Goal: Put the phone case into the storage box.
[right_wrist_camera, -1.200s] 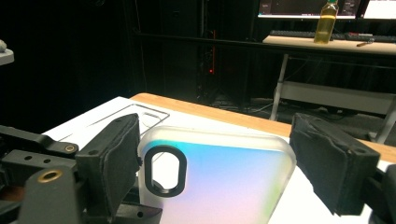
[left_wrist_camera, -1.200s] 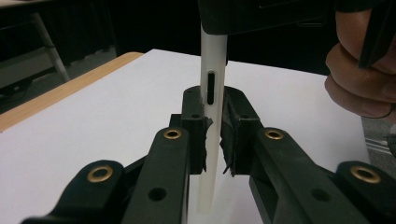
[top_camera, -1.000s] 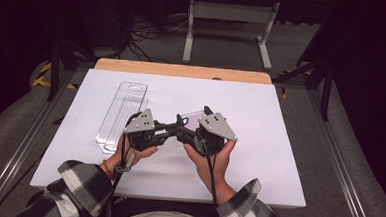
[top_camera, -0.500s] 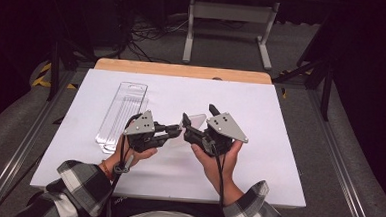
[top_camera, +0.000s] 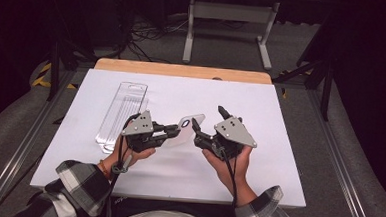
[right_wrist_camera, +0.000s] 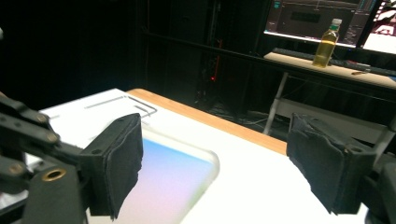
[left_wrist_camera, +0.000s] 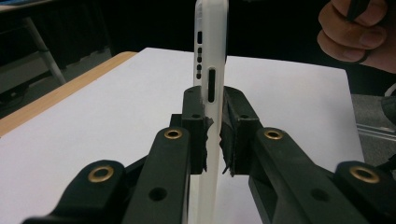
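Left tool clamps the phone case edge-on; right tool stands open at its 3 o'clock.

bright lit table, dark surroundings, slightly soft focus.

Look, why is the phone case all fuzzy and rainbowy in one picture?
Right gripper view: the phone case sits close to the camera, so it blurs and shows a blue-to-pink sheen; the bottle far behind looks sharper. Left gripper view: the case's edge between the left tongs is crisp. High view: the white table glares while the room is dark.
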Available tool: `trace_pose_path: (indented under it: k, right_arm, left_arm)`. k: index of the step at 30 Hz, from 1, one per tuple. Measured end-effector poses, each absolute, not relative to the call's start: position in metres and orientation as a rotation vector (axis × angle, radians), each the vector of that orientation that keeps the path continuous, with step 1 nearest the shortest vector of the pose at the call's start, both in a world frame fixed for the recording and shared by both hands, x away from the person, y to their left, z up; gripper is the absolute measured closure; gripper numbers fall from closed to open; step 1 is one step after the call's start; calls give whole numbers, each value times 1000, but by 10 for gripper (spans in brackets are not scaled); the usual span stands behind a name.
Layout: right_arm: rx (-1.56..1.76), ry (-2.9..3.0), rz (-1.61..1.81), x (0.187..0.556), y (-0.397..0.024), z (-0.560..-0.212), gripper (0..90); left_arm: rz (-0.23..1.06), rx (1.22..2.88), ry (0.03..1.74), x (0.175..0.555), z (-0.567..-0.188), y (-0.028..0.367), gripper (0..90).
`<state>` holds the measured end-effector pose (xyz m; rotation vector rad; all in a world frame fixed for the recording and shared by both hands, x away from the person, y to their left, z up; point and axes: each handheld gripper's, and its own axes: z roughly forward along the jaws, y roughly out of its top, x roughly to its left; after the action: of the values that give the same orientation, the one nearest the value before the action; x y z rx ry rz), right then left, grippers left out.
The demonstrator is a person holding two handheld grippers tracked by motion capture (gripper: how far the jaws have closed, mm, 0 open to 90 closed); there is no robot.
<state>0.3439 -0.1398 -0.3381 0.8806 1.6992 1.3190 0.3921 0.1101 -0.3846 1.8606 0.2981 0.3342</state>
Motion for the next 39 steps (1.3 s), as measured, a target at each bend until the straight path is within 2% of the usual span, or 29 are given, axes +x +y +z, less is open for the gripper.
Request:
trace_pose_path:
  k: [24, 39]
  right_arm:
    - [745, 1851, 1237, 347, -158, -372, 198]
    - [715, 1922, 1193, 358, -180, -395, 168]
  left_arm:
    - [349, 1869, 278, 391, -382, 113, 811]
    - [343, 1871, 267, 389, -381, 114, 810]
